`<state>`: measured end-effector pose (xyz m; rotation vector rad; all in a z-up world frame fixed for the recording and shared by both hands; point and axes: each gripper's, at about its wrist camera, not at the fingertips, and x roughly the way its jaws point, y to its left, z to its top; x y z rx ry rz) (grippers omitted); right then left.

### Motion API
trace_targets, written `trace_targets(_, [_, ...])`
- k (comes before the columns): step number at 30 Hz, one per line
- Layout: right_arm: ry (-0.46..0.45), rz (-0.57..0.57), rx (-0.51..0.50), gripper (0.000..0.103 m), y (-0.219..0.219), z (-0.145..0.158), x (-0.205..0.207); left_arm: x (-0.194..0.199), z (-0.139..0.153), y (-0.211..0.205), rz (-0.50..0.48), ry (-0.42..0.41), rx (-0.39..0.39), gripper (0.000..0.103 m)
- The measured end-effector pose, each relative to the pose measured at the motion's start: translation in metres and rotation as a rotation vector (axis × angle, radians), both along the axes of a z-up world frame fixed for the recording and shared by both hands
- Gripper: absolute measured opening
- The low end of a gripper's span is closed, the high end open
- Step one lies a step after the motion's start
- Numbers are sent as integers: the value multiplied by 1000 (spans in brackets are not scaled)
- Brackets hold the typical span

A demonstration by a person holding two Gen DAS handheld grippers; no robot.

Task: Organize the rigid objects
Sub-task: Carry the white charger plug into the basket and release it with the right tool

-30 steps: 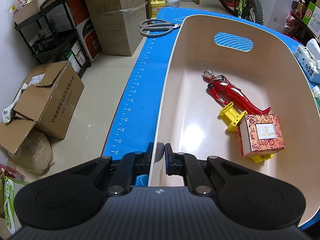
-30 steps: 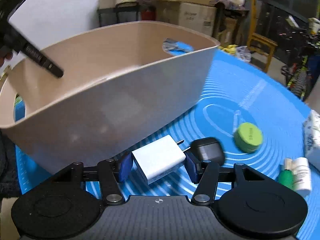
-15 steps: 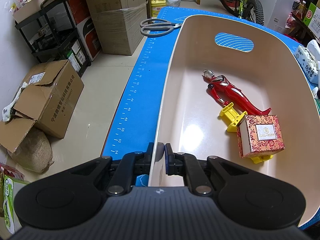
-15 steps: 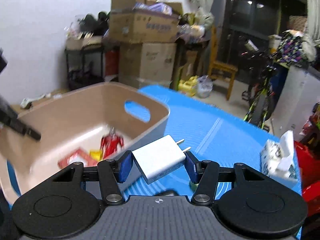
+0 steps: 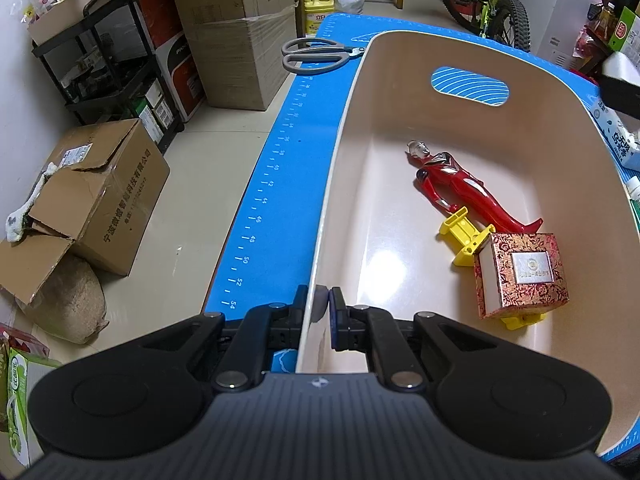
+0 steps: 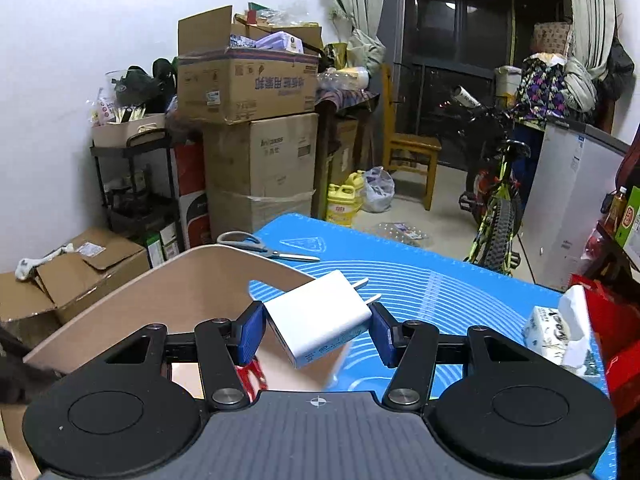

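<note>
A beige plastic bin (image 5: 344,128) stands on the blue mat (image 5: 272,184). My left gripper (image 5: 320,312) is shut on the bin's near left rim. Inside the bin lie a red figure (image 5: 460,184), a yellow plastic part (image 5: 460,232) and a red patterned box (image 5: 520,276). My right gripper (image 6: 318,324) is shut on a white plug charger (image 6: 320,320) and holds it in the air above the bin's (image 6: 168,292) far right edge. A blurred part of the right gripper shows at the right edge of the left wrist view (image 5: 620,88).
Grey scissors (image 5: 316,56) lie on the mat beyond the bin, also in the right wrist view (image 6: 260,248). A tissue pack (image 6: 560,332) sits on the mat at the right. Cardboard boxes (image 6: 256,152), a black shelf (image 5: 100,68) and a bicycle (image 6: 496,200) stand around the table.
My right gripper has lifted the charger from the mat beside the bin and carried it up over the bin's edge. The left gripper has stayed on the rim.
</note>
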<state>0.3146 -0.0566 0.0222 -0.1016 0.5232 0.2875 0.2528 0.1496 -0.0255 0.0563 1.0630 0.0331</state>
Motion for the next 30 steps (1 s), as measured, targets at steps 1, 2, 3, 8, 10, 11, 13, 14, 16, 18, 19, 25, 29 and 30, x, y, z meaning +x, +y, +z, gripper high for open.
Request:
trace_targets(1, [10,8,14,60,5,1,3,0,0,0,0,0,-1,12])
trace_targets(2, [21,16,28,60,10,1,6,0,0,0,1,1,-2,12])
trace_targets(3, [32,20,30,60,16,0,8,0,0,0,1,1,-2,12])
trace_targets(8, [69,34,-40,60,50,-8,15,0,1,1,-4,1,0,12])
trace_targets(10, [100,36,-67,60,62,-13,19,0,1,1,-3,2,-2,12])
trace_targets(11, [124,33,-80,60,67,-17,21,0,1,1,-2,3,-3,12])
trace_targets(13, [184,21,-107,60,78,-27,29,1,2,0,-1,4,0,12])
trace_targets(14, [207,17,-113,60,80,-32,30,1,1,-1,-1,5,2,12])
trace_targets(16, [248,15,-130,60,86,-42,33,2,1,-1,0,6,0,12])
trace_targets(18, [269,13,-164,60,93,-50,34,2,1,0,-2,7,-4,12])
trace_targets(19, [273,13,-181,60,96,-53,34,2,1,0,-3,7,-4,11])
trace_targets(25, [338,43,-258,60,107,-63,39,2,2,-2,-8,1,-3,11])
trace_targets(29, [373,62,-283,60,112,-67,42,2,2,-3,-9,-2,1,10])
trace_targets(30, [391,66,-284,60,112,-69,43,2,2,-2,-9,-2,1,10])
